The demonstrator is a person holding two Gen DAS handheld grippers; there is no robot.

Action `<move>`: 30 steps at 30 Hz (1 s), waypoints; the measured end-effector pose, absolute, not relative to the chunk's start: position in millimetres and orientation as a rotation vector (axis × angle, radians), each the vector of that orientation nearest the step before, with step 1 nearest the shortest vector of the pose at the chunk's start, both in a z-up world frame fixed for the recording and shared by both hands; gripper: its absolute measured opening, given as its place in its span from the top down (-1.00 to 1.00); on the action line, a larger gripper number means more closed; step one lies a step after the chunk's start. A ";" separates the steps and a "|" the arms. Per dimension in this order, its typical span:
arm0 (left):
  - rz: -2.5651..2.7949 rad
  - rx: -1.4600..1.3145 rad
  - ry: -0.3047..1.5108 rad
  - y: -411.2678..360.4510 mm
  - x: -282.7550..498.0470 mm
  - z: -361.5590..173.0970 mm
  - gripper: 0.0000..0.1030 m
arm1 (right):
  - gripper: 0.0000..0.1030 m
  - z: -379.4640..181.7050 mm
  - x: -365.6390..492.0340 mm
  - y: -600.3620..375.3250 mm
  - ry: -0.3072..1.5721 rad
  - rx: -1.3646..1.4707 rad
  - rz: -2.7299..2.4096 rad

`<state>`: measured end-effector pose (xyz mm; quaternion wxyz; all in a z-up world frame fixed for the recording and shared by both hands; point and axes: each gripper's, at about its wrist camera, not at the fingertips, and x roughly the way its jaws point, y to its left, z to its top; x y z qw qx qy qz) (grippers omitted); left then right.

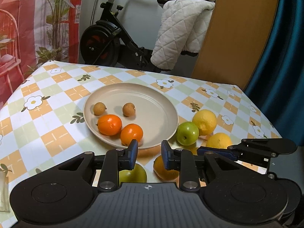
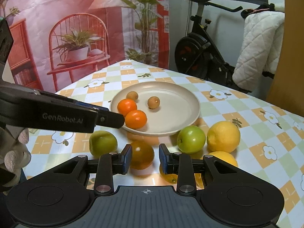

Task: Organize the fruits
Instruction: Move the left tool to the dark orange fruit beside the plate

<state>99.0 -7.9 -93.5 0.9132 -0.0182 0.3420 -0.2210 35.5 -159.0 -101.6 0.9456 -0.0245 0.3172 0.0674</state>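
— Sitting on the beige plate (image 1: 152,102) mid-table (image 1: 62,138): 2 oranges (image 1: 109,124) and 2 small brown fruits (image 1: 99,108).
— And loose ones?
— Green apples (image 2: 191,139), lemons (image 2: 223,136) and another orange (image 2: 142,154) by the table's near edge.
— Grippers?
— Left hand-held gripper (image 1: 149,154) and right hand-held gripper (image 2: 145,158) are both narrowed, gripping nothing.
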 end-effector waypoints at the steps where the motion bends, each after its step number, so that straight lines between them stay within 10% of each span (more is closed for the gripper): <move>1: -0.454 -0.043 0.704 -7.1 98.3 -93.9 0.44 | 0.45 -101.9 35.2 -159.6 0.645 -0.049 0.136; 30: -0.561 -0.073 0.785 -13.1 105.8 -114.1 0.44 | 0.45 -120.2 41.2 -156.9 0.668 -0.055 0.171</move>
